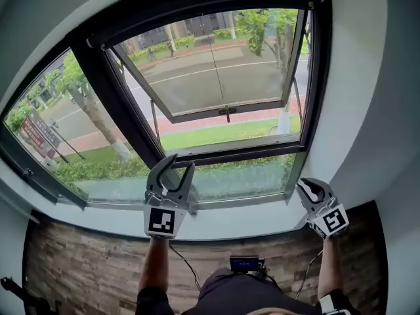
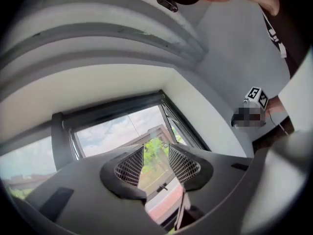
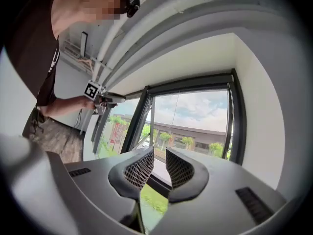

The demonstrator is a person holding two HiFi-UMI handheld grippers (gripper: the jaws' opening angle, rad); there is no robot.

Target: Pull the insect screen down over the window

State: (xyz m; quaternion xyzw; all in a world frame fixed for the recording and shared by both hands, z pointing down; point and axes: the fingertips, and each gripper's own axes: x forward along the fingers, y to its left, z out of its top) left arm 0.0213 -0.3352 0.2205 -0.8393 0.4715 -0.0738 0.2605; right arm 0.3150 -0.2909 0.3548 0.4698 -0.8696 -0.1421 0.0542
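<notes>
Screen (image 1: 210, 4): sat up in the window's (image 1: 315, 77) top bar, with the opening uncovered.
Cord (image 1: 214, 64): hung thin down the middle, apart from both tools.
Sash (image 1: 262, 64): stood swung outward.
Left tool (image 1: 180, 163): jaws were spread and empty, before the lower pane (image 1: 243, 179).
Right tool (image 1: 312, 188): jaws were apart and empty, beside the frame's right corner.
</notes>
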